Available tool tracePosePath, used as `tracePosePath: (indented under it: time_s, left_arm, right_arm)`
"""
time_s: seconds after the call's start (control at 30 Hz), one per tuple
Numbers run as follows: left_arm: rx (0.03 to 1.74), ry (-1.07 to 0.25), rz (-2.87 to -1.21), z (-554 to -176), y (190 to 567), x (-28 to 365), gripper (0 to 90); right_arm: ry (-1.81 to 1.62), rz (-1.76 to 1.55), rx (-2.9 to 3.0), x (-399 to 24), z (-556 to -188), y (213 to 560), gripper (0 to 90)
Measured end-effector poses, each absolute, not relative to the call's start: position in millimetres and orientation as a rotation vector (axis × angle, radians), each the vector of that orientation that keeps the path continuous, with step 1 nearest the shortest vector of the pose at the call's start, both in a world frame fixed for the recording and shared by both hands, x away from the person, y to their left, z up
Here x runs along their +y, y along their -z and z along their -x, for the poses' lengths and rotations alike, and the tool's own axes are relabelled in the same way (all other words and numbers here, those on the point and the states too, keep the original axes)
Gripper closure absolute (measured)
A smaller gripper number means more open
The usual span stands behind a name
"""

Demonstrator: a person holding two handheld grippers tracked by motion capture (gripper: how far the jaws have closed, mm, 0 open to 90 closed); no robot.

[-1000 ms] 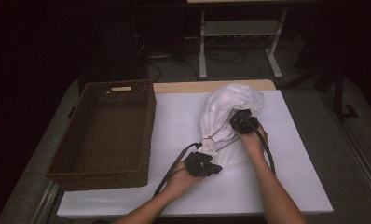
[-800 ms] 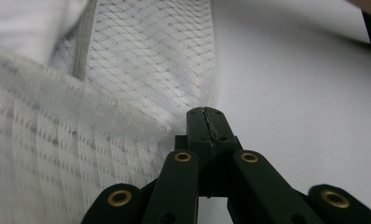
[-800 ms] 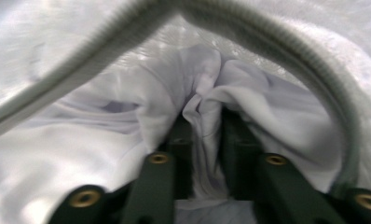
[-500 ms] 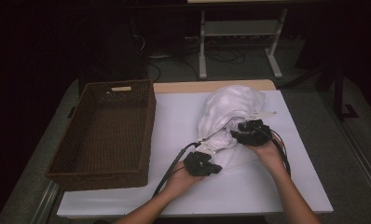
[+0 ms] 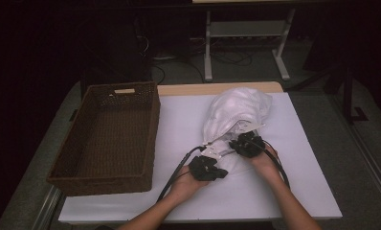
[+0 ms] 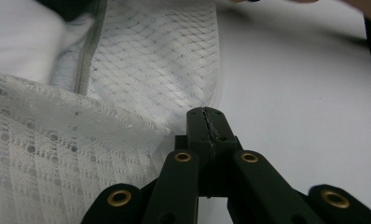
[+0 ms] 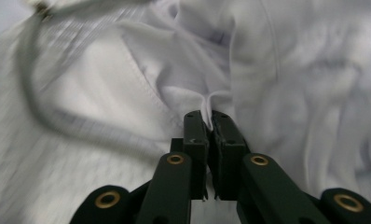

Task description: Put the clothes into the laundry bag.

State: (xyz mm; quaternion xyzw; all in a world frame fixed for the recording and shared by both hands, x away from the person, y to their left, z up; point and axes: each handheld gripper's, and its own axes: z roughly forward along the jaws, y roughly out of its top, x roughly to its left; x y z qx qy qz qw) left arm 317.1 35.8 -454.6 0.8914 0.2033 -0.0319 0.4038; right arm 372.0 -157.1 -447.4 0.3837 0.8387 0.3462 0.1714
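dim room, dark floor, metal frame at 12 o'clock beyond the white tabletop [image 5: 294, 158]. one mesh laundry bag [image 5: 236, 112] stuffed with white cloth, lying right of centre, mouth end toward 6 o'clock. one brown wicker basket [image 5: 109, 139], nothing seen inside, at 9 o'clock from the bag, well apart from it.

left gripper [image 5: 207, 167] at 7 o'clock of the bag, jaws clenched; in the left gripper view [image 6: 207, 126] pads pressed flat together right at the hem of the mesh, fabric caught between them likely but cannot tell for sure. right gripper [image 5: 247, 143] at 5 o'clock of the bag, jaws just been closing, now pinching a fold of white cloth [image 7: 209, 105] inside the bag's opening, close by the grey zipper [image 7: 58, 123].

step in hand, by judgement: drawing the garment out through the opening. best done by anchoring the mesh edge low against the tabletop with the left, pulling the right steadily toward 6 o'clock and slightly up, keeping the cloth off the zipper teeth, regripping deeper if only a thin fold comes.

count: two grippers, one bag, one basket, one tabletop.
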Motion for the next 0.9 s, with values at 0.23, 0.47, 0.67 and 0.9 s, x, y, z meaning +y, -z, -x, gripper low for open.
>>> tracePosePath:
  time_s: [0.23, 0.47, 0.67, 0.9]
  left_arm:
    - [0.509, 0.076, -2.253, -316.7, 454.5, 35.8, 90.0]
    - [0.511, 0.075, -2.247, -316.4, 454.9, 35.8, 90.0]
    - [0.512, 0.068, -2.251, -316.1, 454.6, 35.6, 90.0]
    - [0.509, 0.073, -2.244, -316.6, 455.3, 36.2, 90.0]
  right_arm:
    - [-0.984, -1.133, 2.263, -144.5, -399.6, 452.9, 88.1]
    - [-0.977, -1.148, 2.230, -141.7, -413.3, 454.4, 88.2]
    - [-0.961, -1.189, 2.198, -143.8, -427.5, 451.4, 88.2]
    - [-0.979, -1.224, 2.212, -145.1, -431.3, 450.4, 85.4]
